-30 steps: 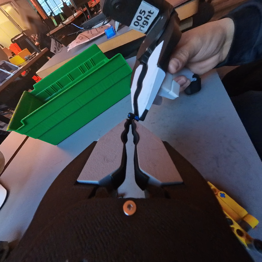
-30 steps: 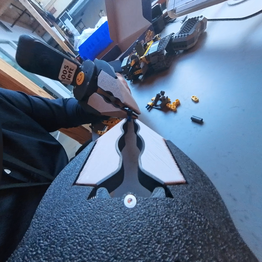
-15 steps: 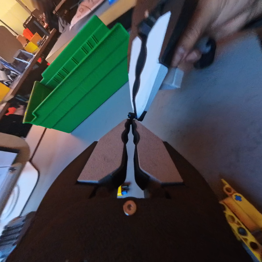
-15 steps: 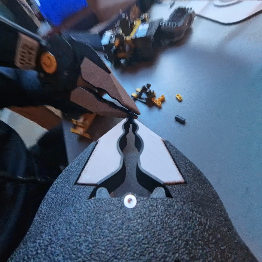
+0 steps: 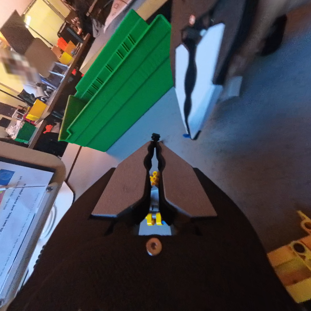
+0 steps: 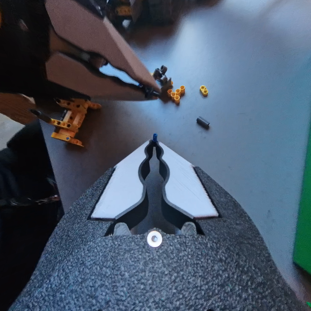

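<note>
My left gripper (image 5: 155,142) is shut on a small black connector piece (image 5: 155,136) that sticks out of its tips. My right gripper (image 6: 154,142) is shut on a small blue pin (image 6: 154,136). The two grippers are apart. In the left wrist view the right gripper (image 5: 191,135) hangs tips-down to the upper right, with the blue pin (image 5: 185,135) at its tip. In the right wrist view the left gripper (image 6: 151,93) reaches in from the upper left, over a cluster of small yellow and black parts (image 6: 175,94) on the grey table (image 6: 244,84).
A green plastic bin (image 5: 121,90) stands on the table at the back left; its edge shows in the right wrist view (image 6: 303,210). A black sleeve piece (image 6: 202,121), a yellow link (image 6: 204,90) and a yellow beam assembly (image 6: 70,122) lie on the table. A tablet (image 5: 21,202) sits at left. Tip to tip, the grippers are about 5 cm apart. The yellow link (image 6: 204,90) is about equally far from each gripper, around 10 cm.
The grippers' tips were together on one small black and blue piece. They have pulled apart: the left keeps the black piece, the right keeps the blue pin. Both moved lower over the table.
</note>
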